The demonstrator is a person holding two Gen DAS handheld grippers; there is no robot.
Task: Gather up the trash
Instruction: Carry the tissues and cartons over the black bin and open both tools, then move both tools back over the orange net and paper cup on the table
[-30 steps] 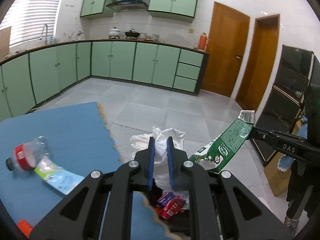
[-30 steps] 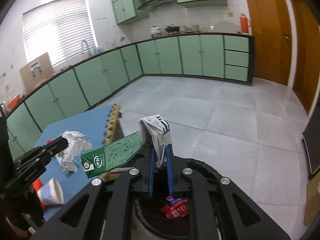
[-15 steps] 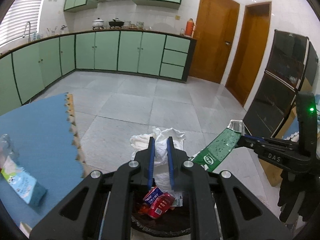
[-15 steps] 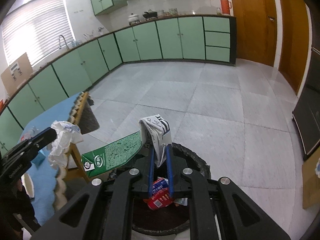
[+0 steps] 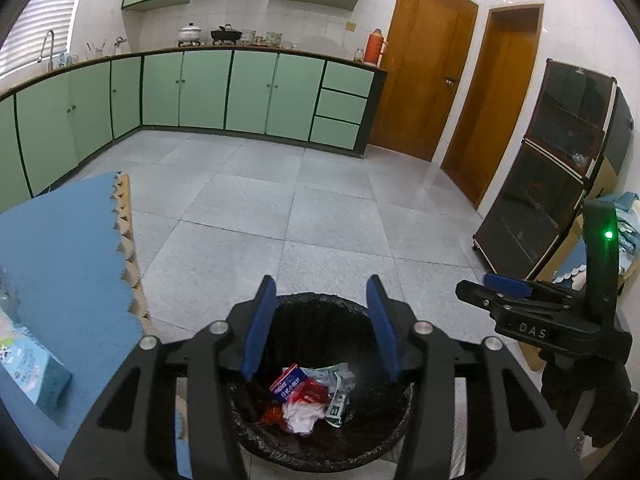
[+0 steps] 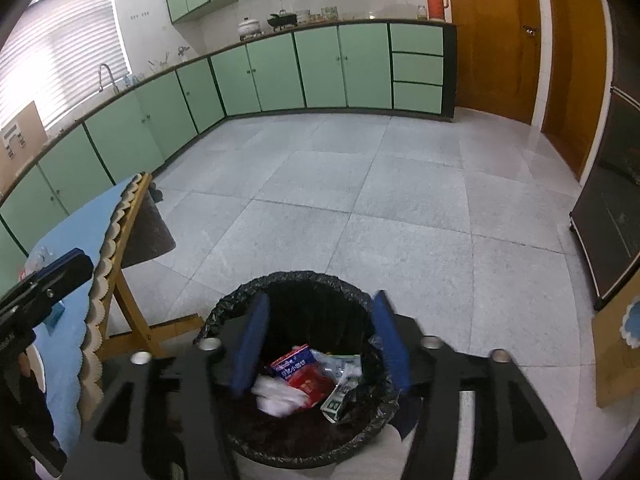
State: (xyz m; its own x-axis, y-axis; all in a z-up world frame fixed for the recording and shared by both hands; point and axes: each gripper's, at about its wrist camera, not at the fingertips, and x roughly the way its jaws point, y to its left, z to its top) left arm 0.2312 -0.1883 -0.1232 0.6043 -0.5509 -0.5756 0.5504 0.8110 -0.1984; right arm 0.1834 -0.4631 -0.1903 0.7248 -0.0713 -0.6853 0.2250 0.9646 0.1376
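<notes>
A bin with a black liner [image 5: 320, 300] stands on the floor right under both grippers; it also shows in the right wrist view [image 6: 296, 278]. In it lie a red and blue wrapper [image 5: 289, 386], crumpled white paper [image 5: 302, 414] and the green milk carton [image 5: 336, 404]. The same red and blue wrapper [image 6: 294, 368], white paper [image 6: 276, 396] and carton [image 6: 338, 398] show in the right wrist view. My left gripper [image 5: 322, 326] is open and empty above the bin. My right gripper [image 6: 322, 344] is open and empty above it too.
The blue-covered table [image 5: 60, 248] stands left of the bin, with a light blue carton [image 5: 34, 372] on it. The table's wooden leg [image 6: 132, 312] is close to the bin. A dark cabinet [image 5: 560, 184] stands at the right. Grey tiled floor lies ahead.
Both grippers have opened over the bin. The white paper has dropped from the left and the green carton from the right; both now lie in the bin.
</notes>
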